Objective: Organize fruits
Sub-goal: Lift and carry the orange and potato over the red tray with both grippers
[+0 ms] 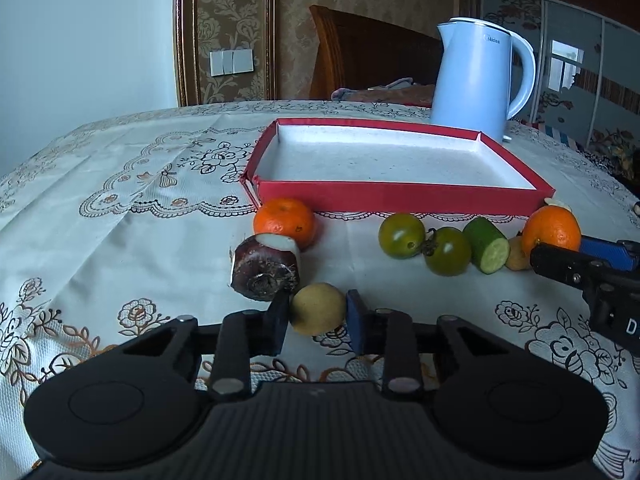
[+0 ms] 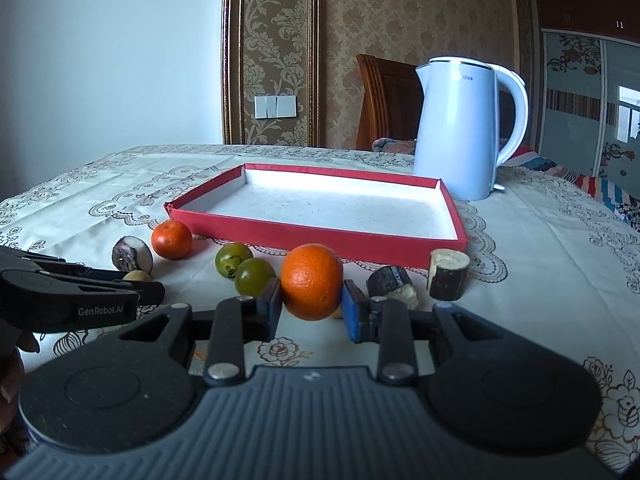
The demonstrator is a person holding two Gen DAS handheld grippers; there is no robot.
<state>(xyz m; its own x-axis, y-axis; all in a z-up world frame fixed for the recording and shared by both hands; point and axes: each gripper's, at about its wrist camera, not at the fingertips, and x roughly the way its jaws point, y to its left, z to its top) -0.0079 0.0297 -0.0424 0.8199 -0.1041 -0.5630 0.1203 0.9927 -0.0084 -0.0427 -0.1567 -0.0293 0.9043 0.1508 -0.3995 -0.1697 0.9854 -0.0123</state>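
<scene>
Left wrist view: the left gripper [image 1: 318, 318] is closed on a small yellow fruit [image 1: 318, 309], one pad at each side. It sits low, close to the cloth [image 1: 120, 200], well in front of the red tray [image 1: 400, 197]. A dark cut piece [image 1: 266, 266] lies just beside the left finger, on the tray side. Lifting carelessly could nudge that piece and send it rolling into the small orange [image 1: 285, 222] behind it, which sits right at the tray's front left corner. The fruit is round and smooth, so a grip off its middle may let it squirt out. Two green tomatoes [image 1: 424, 244] and a cucumber end [image 1: 488, 250] lie in front of the tray's front wall.

Right wrist view: the right gripper [image 2: 312, 300] is closed on a big orange [image 2: 312, 282], held in front of the tray's front wall, nearer its right end. The pads catch only the orange's lower flanks, so it could roll forward out of the grip on the way over the wall. Carried too low, it would strike the wall and shove the empty tray toward the kettle [image 2: 460, 132] behind it. The left gripper lies close on the left; both arms heading for the tray together might collide.
</scene>
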